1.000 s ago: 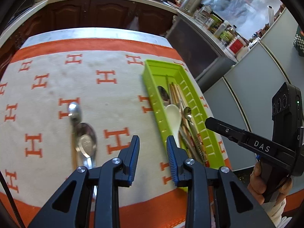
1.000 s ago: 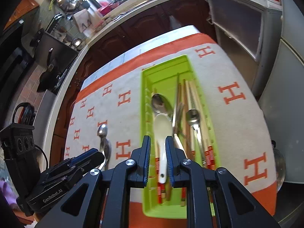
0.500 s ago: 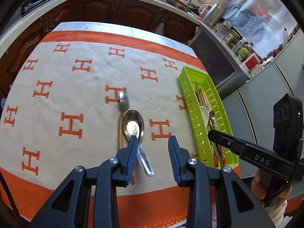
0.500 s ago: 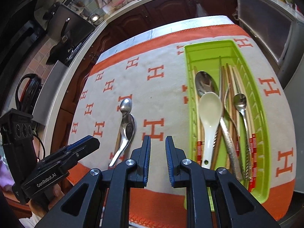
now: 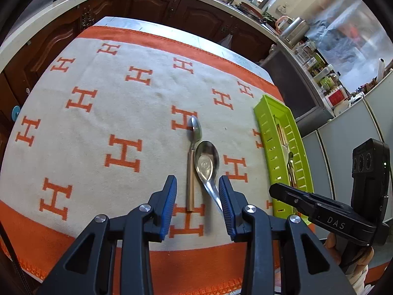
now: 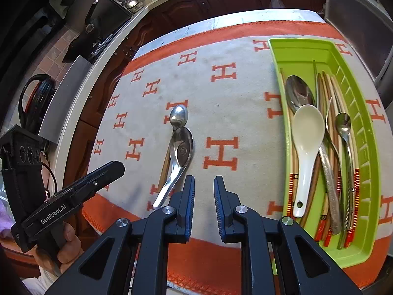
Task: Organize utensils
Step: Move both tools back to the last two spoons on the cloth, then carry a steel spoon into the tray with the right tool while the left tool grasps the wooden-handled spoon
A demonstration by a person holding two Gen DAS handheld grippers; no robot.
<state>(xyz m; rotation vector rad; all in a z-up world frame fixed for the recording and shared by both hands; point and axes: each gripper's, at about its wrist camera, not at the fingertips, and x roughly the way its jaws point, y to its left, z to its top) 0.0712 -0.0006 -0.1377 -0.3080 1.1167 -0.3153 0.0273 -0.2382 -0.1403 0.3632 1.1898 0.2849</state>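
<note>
My left claw (image 5: 197,202) hangs over 2 spoons on the cloth (image 5: 103,113), jaws spread w/ nothing between the pads, framing both handles. Slim spoon (image 5: 191,164) lies touching the wide soup spoon (image 5: 207,166), so I'd pick 1: soup spoon, pinch low on its handle, pads square across it, or I'll drag the other along. Further right, my right claw (image 6: 203,205) hovers nearly pressed together, empty, over bare cloth. Far right, the green tray (image 6: 363,132) already holds spoons & chopsticks; drop lengthwise there.
</note>
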